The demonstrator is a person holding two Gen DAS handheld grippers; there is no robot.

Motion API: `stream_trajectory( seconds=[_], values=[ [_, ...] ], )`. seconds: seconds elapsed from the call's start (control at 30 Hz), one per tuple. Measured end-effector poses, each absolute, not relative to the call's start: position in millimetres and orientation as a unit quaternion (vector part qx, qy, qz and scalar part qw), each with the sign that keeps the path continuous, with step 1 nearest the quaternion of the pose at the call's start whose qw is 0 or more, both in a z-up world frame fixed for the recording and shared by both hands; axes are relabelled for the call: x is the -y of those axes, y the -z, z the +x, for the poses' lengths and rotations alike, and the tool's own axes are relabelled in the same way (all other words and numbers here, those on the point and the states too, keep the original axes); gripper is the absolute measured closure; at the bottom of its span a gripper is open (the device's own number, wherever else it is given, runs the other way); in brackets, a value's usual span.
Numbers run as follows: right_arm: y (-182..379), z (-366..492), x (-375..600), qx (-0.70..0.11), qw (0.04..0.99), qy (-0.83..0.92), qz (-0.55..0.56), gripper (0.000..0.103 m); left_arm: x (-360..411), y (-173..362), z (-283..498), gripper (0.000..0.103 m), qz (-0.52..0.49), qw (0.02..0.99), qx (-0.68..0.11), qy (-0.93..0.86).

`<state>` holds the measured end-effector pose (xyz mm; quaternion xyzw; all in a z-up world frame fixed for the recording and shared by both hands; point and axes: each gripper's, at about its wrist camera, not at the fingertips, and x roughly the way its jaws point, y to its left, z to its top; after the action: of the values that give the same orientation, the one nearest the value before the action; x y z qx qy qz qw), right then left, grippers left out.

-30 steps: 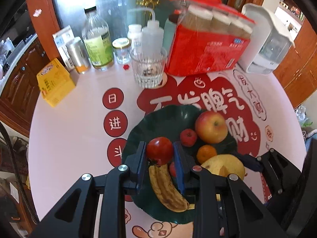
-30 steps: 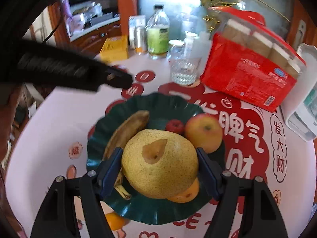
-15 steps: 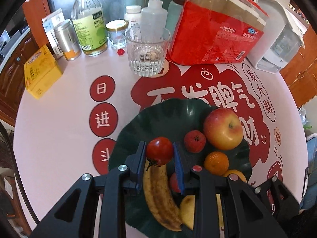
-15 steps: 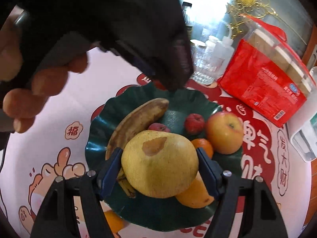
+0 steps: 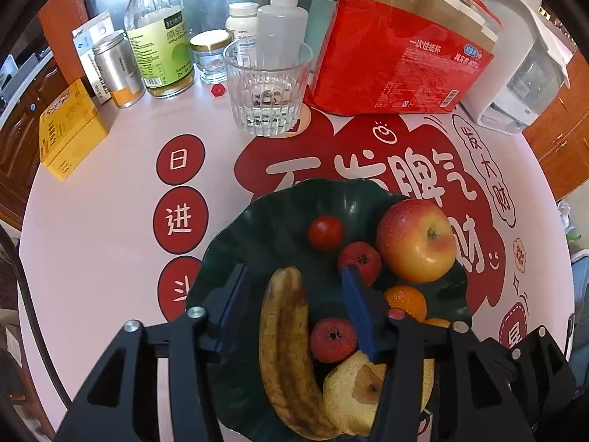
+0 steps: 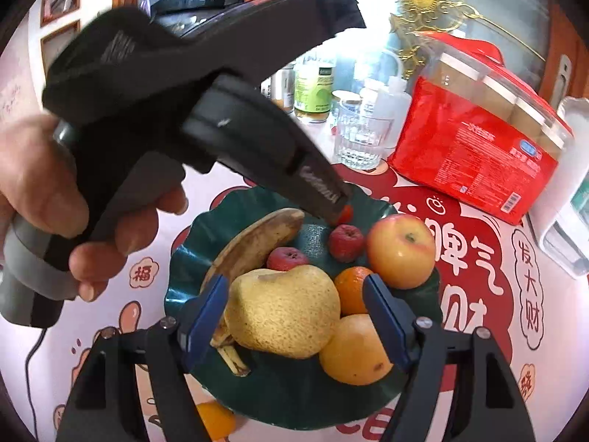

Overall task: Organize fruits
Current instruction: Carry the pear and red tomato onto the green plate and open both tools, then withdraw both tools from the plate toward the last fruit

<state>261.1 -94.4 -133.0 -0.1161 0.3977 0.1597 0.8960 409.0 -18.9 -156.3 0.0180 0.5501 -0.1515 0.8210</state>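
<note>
Fruits lie gathered on the dark green plate (image 5: pixel 235 243), which sits on a round table (image 5: pixel 92 228) with a pink and red printed cover. Counted across both views: one banana (image 5: pixel 283 346), one pear (image 6: pixel 283 313), one apple (image 5: pixel 416 243), one tomato (image 5: pixel 325 232), two small red fruits (image 5: pixel 359 259) and (image 5: pixel 333 339), one tangerine (image 5: pixel 405 300) and one larger orange fruit (image 6: pixel 353 350) near the plate's front edge; another orange fruit (image 6: pixel 217 420) lies off the plate on the table, half hidden by the right gripper's frame. The left gripper (image 5: pixel 294 302) has just been opening; its jaws stand apart over the banana's upper end, pressing on nothing, and the tomato rests free on the plate beyond its fingertips. The right gripper (image 6: pixel 294 313) has its jaws spread either side of the pear; the left pad lies close to the pear's side, while a gap shows between the right pad and the pear, so it is released. A hand (image 6: pixel 55 199) holds the left gripper's handle above the plate's far left rim. The plate's far half is bare green, with open table to its left. Behind stand a glass (image 5: pixel 268 88), several bottles, a yellow box (image 5: pixel 70 129), a red pack (image 5: pixel 401 55) and a white appliance (image 5: pixel 515 70), well apart from the plate.
</note>
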Motion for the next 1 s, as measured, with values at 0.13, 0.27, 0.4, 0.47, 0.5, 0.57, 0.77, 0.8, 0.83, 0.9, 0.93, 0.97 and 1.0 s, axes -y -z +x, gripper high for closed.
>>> stream_trajectory(
  seconds=[0.13,0.27,0.4,0.47,0.5,0.57,0.77,0.8,0.83,0.9,0.93,0.97,1.0],
  values=[
    [132.8,261.5,106.3,-0.402,0.898,-0.149,-0.099,0.027,14.6,152.7,404.7,0.050,0.020,0.820,-0.551,0.152],
    [134.6,263.4,117.9,-0.407,0.899,-0.143,-0.077,0.027,8.3,146.2,395.1,0.049,0.032,0.822,-0.548,0.150],
    [130.6,261.2,125.1,-0.407,0.902,-0.127,-0.068,0.027,1.1,137.6,386.0,0.047,0.033,0.825,-0.545,0.149],
    [126.9,259.3,128.3,-0.406,0.903,-0.124,-0.059,0.027,-3.1,130.7,380.8,0.045,0.030,0.826,-0.543,0.148],
    [125.4,258.6,129.2,-0.406,0.904,-0.122,-0.056,0.027,-5.6,126.1,377.5,0.042,0.028,0.827,-0.542,0.147],
    [119.4,257.3,133.5,-0.405,0.905,-0.117,-0.050,0.027,-9.3,117.1,371.5,0.040,0.025,0.830,-0.537,0.147],
    [95.7,243.7,144.8,-0.399,0.911,-0.095,-0.039,0.027,-21.1,79.0,345.1,0.034,0.021,0.845,-0.513,0.148],
    [93.0,242.7,145.2,-0.399,0.912,-0.091,-0.041,0.027,-21.9,74.5,342.5,0.033,0.020,0.847,-0.511,0.149],
    [88.6,239.6,146.1,-0.398,0.912,-0.084,-0.044,0.027,-23.6,66.3,336.5,0.032,0.021,0.850,-0.505,0.150],
    [81.2,234.4,147.2,-0.396,0.914,-0.079,-0.049,0.027,-25.2,53.2,327.1,0.031,0.023,0.855,-0.496,0.151],
    [77.5,231.7,147.9,-0.395,0.914,-0.076,-0.050,0.027,-25.8,47.9,323.2,0.029,0.024,0.857,-0.492,0.152],
    [72.6,228.3,148.7,-0.393,0.915,-0.073,-0.051,0.027,-26.3,39.5,317.4,0.029,0.026,0.860,-0.486,0.154],
    [67.4,225.3,149.8,-0.392,0.916,-0.070,-0.050,0.027,-26.8,32.9,313.7,0.028,0.027,0.863,-0.480,0.155]
  ],
)
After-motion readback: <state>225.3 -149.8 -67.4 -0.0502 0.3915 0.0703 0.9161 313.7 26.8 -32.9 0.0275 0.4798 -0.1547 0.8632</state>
